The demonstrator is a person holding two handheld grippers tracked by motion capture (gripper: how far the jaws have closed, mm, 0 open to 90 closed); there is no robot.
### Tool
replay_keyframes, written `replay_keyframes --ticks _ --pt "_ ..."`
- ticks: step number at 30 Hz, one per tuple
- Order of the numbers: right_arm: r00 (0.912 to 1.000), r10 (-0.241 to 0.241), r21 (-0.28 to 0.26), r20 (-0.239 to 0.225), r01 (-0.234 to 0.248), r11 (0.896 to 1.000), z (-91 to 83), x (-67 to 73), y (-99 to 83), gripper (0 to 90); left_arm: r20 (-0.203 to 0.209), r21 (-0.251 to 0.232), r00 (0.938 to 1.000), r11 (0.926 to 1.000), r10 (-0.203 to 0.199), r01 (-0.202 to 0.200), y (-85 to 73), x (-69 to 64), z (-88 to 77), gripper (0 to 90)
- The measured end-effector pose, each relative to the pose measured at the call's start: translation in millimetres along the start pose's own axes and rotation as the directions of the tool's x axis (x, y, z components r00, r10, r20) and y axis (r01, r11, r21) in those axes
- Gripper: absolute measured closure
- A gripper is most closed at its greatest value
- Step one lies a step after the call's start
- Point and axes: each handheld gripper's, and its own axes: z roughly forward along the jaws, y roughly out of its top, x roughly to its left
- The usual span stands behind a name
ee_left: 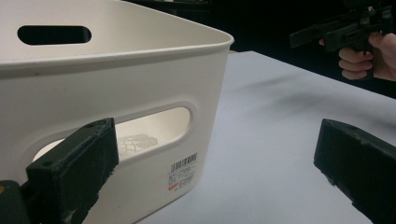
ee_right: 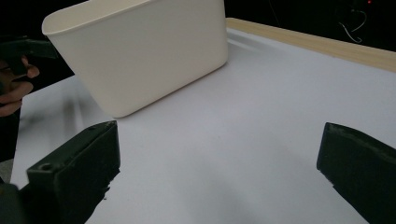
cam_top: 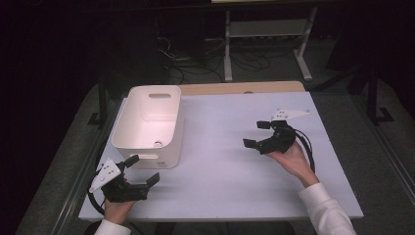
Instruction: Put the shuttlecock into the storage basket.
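Observation:
A white plastic bin [cam_top: 149,125] with handle slots stands on the left half of the white table [cam_top: 230,166]. Something small and pale [cam_top: 157,144] lies at the bin's bottom near its front wall; through the handle slot it looks like a white netted thing [ee_left: 135,142]. My left gripper [cam_top: 143,170] hovers at the bin's near corner, open with nothing between its jaws, and the bin [ee_left: 116,88] is close ahead of it. My right gripper [cam_top: 255,134] is over the table's right half, open and empty, and it points left toward the bin [ee_right: 140,51].
A wooden strip [cam_top: 244,88] runs along the table's far edge. Behind it are a white metal stand [cam_top: 266,29] and cables on the dark floor. Bare tabletop [ee_right: 243,107] lies between the bin and my right gripper.

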Motion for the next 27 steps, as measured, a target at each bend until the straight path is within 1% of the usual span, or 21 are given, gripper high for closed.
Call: replay_keyframes --ticks 2,8,13,18,19,20,22,27 --pt "1.0000 -0.003 0.005 0.008 0.003 1.000 -3.1 -0.4 -3.3 0.0 0.003 -0.002 1.0000 1.0000 0.000 0.000 -0.1 -0.2 0.3 0.0" --pt "0.9997 -0.005 -0.011 0.023 0.005 1.000 -11.0 0.2 -10.2 0.0 0.002 -0.004 1.0000 1.0000 0.002 -0.002 0.0 0.0 -0.3 0.0" --pt "0.9996 -0.006 -0.013 0.028 0.006 1.000 -16.1 0.8 -13.6 0.0 0.001 -0.003 1.0000 1.0000 0.004 -0.004 0.0 -0.1 -0.3 0.0" --pt "0.9994 -0.004 -0.026 0.035 0.005 1.000 -23.1 1.0 -18.8 0.0 0.001 -0.001 1.0000 1.0000 0.007 -0.007 0.2 0.4 -0.7 0.0" --pt "0.9993 -0.007 -0.031 0.037 0.008 0.999 -24.6 0.2 -20.0 0.0 0.003 -0.009 1.0000 1.0000 0.001 -0.001 0.1 -0.1 -0.4 0.0" --pt "0.9991 0.000 -0.027 0.042 0.001 1.000 -26.8 0.0 -21.1 0.0 0.004 -0.012 1.0000 0.9999 -0.002 0.002 0.2 -0.4 -0.4 0.0" --pt "0.9987 0.003 -0.039 0.050 -0.001 0.999 -30.7 -1.9 -23.4 0.0 0.003 -0.011 1.0000 0.9999 0.000 0.000 0.2 -0.3 -0.5 0.0" --pt "0.9968 0.007 -0.049 0.080 -0.003 0.999 -41.3 -3.7 -30.3 0.0 0.003 -0.011 1.0000 0.9999 -0.001 0.001 0.2 -0.3 -0.3 0.0"
